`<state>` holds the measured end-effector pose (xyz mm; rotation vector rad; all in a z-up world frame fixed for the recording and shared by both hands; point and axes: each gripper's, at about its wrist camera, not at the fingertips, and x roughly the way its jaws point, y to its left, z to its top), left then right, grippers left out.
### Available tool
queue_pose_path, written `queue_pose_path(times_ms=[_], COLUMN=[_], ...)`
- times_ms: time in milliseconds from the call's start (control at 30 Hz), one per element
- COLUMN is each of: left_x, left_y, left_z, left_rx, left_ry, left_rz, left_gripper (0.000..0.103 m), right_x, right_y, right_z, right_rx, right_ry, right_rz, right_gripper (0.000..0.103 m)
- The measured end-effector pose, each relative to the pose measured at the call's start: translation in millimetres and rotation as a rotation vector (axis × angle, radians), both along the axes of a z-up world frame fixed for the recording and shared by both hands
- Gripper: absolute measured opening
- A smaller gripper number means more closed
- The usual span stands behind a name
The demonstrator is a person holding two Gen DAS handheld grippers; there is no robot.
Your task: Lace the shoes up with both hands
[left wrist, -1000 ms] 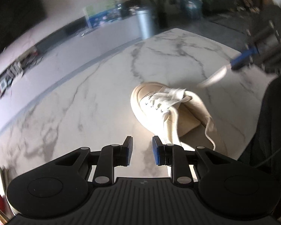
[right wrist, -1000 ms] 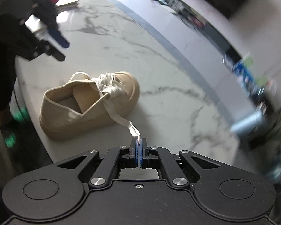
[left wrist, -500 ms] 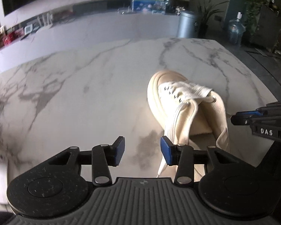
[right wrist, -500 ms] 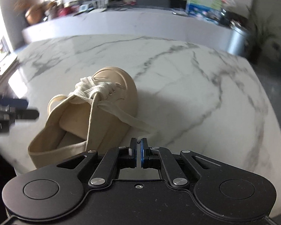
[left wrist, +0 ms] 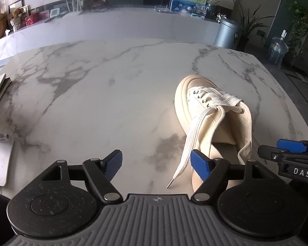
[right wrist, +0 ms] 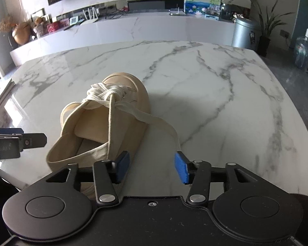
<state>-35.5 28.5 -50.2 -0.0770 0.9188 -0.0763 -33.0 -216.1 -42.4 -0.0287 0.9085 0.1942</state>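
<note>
Marble-veined, our counter (left wrist: 113, 94) carries the cream shoe (left wrist: 215, 119) near its front edge, toe pointing away, with both lace ends lying slack: one lace end (left wrist: 186, 143) trails down the shoe's side to the counter, the other lace end (right wrist: 164, 125) loops toward our right gripper (right wrist: 152, 167). Both grippers have just been opening; our left gripper (left wrist: 156, 164) now stands wide and empty, and the right, which was pinching its lace a second ago, has let it go, so we judge re-grasping comes next. We read "DAS" on the right gripper's body in the left wrist view.
</note>
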Motion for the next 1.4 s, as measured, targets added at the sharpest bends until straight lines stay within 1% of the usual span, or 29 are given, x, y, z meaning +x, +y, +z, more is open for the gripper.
queue_pose_path(times_ms=[67,100,167,200,233,267,300,367,633,733,833,967,1067,1167,1400], left_x=[-3.7,-5.1,-6.8,-7.9,-8.9,-9.9,-11.3,-12.6,-17.8,-21.4,-25.7,-33.6,-40.2,-46.4,-56.5], left_y=[-0.5,-0.6,-1.8,-2.0,-2.0,-1.4,-0.1,1.8,3.0,-1.6,-3.4,-3.3,-3.9,-6.2,-12.5], left_z=[1.4,1.7,3.3,4.0,4.6,5.3,6.3,7.3,10.2,12.4,15.6,19.6,19.7,18.9,16.9], left_rx=[0.001,0.002,0.013,0.020,0.025,0.024,0.018,0.006,-0.011,0.007,0.009,-0.017,-0.018,-0.018,-0.027], left_ry=[-0.001,-0.002,-0.011,-0.016,-0.022,-0.029,-0.039,-0.043,-0.039,-0.037,-0.050,-0.070,-0.072,-0.071,-0.068], left_rz=[0.010,0.013,0.019,0.024,0.030,0.039,0.049,0.056,0.062,0.046,0.048,0.052,0.059,0.062,0.044], left_gripper=[0.081,0.081,0.081,0.082,0.087,0.101,0.102,0.103,0.103,0.103,0.103,0.102,0.102,0.102,0.102], right_x=[-2.4,-3.0,-6.3,-7.0,-7.8,-8.7,-9.5,-11.3,-25.2,-29.4,-34.4,-43.6,-52.1,-60.4,-79.0], right_y=[1.3,1.6,1.8,2.0,2.3,2.4,2.6,2.6,8.2,10.0,10.6,7.4,8.7,10.7,7.8], right_z=[3.3,4.2,7.7,8.7,9.4,10.1,10.7,11.5,15.7,16.1,18.8,24.9,29.8,30.3,25.1], right_rx=[0.004,0.007,0.027,0.033,0.036,0.039,0.042,0.050,0.057,0.066,0.077,0.103,0.093,0.080,0.119], right_ry=[-0.003,-0.005,-0.013,-0.013,-0.016,-0.018,-0.021,-0.031,-0.102,-0.110,-0.131,-0.170,-0.199,-0.208,-0.208], right_rz=[-0.001,-0.001,-0.002,-0.001,-0.001,-0.002,-0.003,-0.005,0.017,0.022,0.016,0.006,0.022,0.029,0.010], right_gripper=[0.060,0.062,0.074,0.076,0.083,0.089,0.092,0.102,0.102,0.102,0.102,0.102,0.102,0.102,0.102])
